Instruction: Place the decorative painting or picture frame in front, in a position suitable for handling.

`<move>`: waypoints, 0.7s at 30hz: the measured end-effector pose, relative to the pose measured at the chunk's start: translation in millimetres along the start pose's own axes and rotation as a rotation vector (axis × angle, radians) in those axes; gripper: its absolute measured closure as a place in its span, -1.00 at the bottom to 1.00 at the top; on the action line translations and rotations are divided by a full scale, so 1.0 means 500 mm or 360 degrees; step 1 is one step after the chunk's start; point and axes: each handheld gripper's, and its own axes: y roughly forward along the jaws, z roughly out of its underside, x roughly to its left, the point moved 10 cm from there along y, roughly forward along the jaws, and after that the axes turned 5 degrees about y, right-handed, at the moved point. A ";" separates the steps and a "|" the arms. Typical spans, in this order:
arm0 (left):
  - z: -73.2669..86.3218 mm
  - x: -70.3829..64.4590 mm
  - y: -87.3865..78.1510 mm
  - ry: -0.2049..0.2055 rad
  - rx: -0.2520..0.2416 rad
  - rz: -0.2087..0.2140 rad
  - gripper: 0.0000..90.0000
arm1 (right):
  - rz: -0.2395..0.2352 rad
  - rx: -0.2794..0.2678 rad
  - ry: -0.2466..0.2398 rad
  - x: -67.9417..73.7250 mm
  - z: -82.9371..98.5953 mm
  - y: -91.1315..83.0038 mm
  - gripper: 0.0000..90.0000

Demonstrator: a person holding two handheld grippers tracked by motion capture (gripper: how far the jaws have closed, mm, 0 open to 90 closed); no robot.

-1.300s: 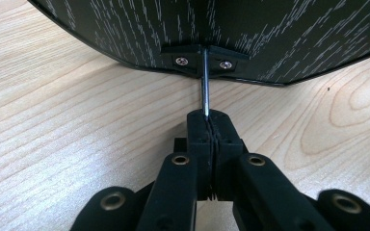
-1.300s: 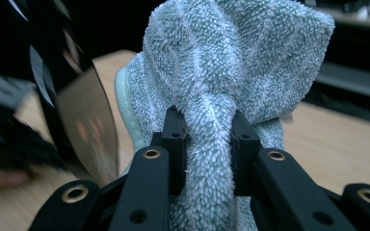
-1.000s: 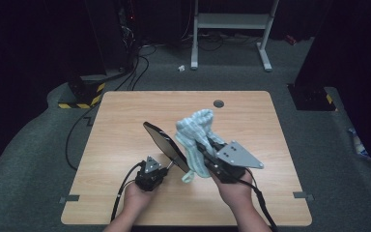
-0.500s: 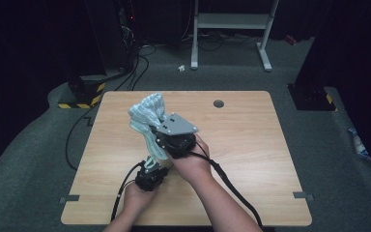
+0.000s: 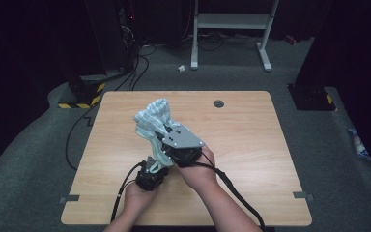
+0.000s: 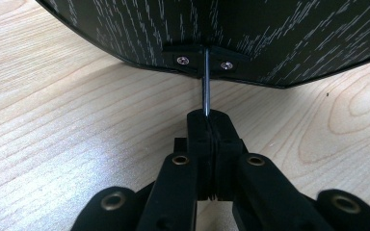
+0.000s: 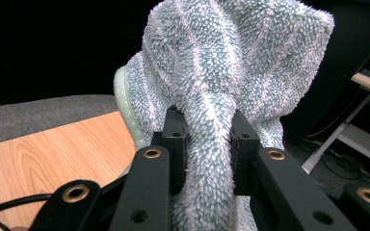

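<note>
A fluffy pale blue-green striped cloth (image 5: 153, 118) (image 7: 221, 72) is bunched up above the left-middle of the wooden table (image 5: 251, 145). My right gripper (image 5: 163, 138) (image 7: 206, 130) is shut on a fold of it, under the grey plate (image 5: 183, 137). My left gripper (image 5: 153, 163) (image 6: 207, 118) sits just in front, shut on a thin metal rod (image 6: 205, 82). The rod rises into a screwed bracket on a dark wood-grain panel (image 6: 270, 38) held above the tabletop. In the high view the cloth and the right gripper hide the panel.
A round cable hole (image 5: 218, 103) sits near the table's far edge. Beyond the table are a white metal stand (image 5: 232, 24), floor cables (image 5: 140, 63) and a yellow-and-black striped base (image 5: 79, 99). Each gripper trails a black cable toward the near edge.
The right gripper carried the cloth from the right of the tilted dark panel leftward over it, then settled slightly nearer. The left gripper stayed in place on the rod.
</note>
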 end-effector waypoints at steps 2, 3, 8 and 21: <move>0.001 0.001 -0.001 0.0027 0.0013 -0.0004 0.97 | 0.0005 -0.0021 -0.0007 0.000 0.006 -0.010 0.65; -0.001 -0.001 0.001 0.0005 -0.0008 -0.0011 0.97 | 0.0009 -0.0033 -0.0005 -0.001 0.009 -0.016 0.65; -0.001 -0.001 0.001 0.0034 0.0004 -0.0021 0.98 | 0.0035 -0.0070 -0.0016 -0.002 0.027 -0.042 0.65; -0.003 -0.003 0.003 0.0047 0.0002 -0.0036 0.97 | 0.0049 -0.0003 0.0038 -0.020 0.152 -0.091 0.67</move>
